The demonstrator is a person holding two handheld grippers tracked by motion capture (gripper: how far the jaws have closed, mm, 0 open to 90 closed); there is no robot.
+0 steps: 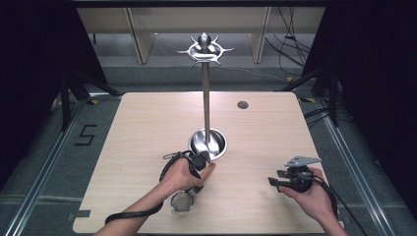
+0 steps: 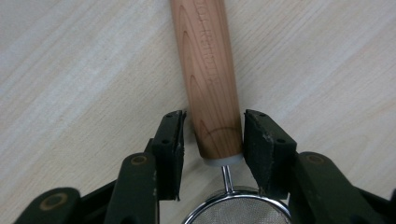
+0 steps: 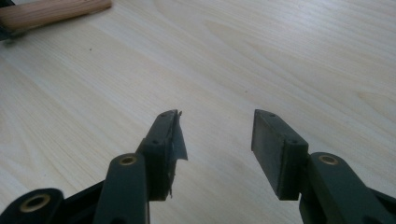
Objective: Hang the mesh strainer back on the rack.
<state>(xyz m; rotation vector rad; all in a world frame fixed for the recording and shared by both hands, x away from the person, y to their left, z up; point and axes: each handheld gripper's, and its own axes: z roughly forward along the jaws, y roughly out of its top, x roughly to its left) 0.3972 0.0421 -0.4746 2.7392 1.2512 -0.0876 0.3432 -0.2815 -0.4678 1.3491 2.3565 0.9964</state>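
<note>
Strainer (image 1: pixel 182 201) lies on the table (image 1: pixel 147 128) near the front edge, just under the person's left hand (image 1: pixel 179 174), its mesh bowl toward the person and its wooden handle (image 2: pixel 208 74) pointing toward the stand (image 1: pixel 206 98). It looks light: a thin wire rim, fine mesh and a short wire neck joining the bowl to a round, smooth handle. The mesh would dent easily and the neck would bend, so the handle is the place to take hold. The wood is stiff, but its round, polished surface could roll or slip between flat pads, so a grip square across it, close to the metal collar, seems safest.

In the left gripper view the left gripper (image 2: pixel 212 135) straddles that handle end. The pad on the right seems to meet the wood, while a sliver of gap shows at the other, so the jaws are not yet pinching it. The right gripper (image 3: pixel 217 135) rests well apart at the right side of the table, jaws spread with only bare wood between them.

The stand's pole rises from a shiny steel dish (image 1: pixel 208 142) at the table's centre to a ring of hooks (image 1: pixel 205 49) at the top, likely where the strainer would hang. The table is pale, smooth wood grain with a small dark hole (image 1: pixel 242 104) near its far edge. Around it are grey floor, black frame posts, cables (image 1: pixel 290 44) at the far right, and pale panels at the back.
</note>
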